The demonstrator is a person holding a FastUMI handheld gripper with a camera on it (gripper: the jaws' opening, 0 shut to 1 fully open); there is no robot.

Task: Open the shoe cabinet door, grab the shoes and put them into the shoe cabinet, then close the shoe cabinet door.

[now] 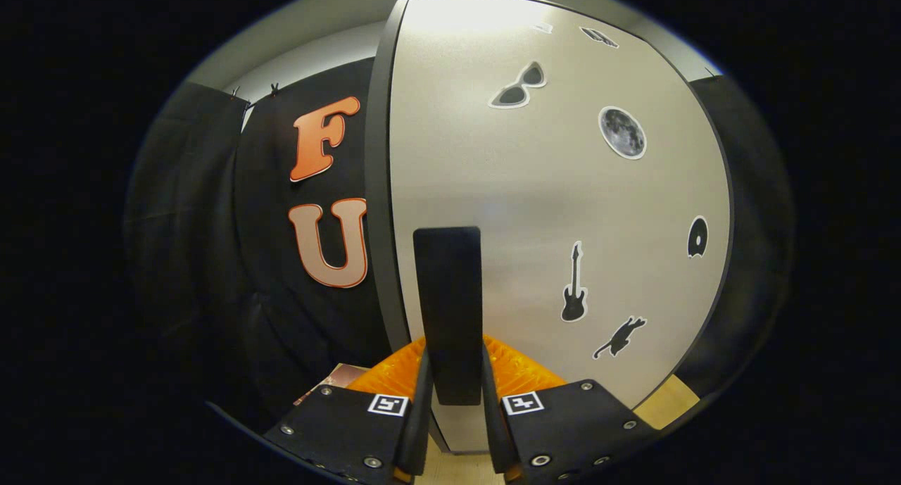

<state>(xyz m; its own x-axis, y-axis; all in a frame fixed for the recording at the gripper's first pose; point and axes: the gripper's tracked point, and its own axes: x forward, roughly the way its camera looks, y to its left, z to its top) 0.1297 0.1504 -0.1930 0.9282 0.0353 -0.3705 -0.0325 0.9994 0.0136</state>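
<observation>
My claw (454,400) sits at lower centre, its fingers clamped on the dark upright handle (448,309) of the pale shoe cabinet door (549,210), which fills centre frame and looks rigid, smooth and easy to swing.

handle (448,309) foot hidden – between fingers (421,400)

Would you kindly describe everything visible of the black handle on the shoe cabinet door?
The handle is a flat, matte black vertical bar, seemingly plastic or painted metal, mounted upright near the left edge of the pale grey shoe cabinet door. Its lower end sits between the gripper fingers, which close against both its sides. Stickers, including a guitar sticker, lie to its right on the door.
</observation>
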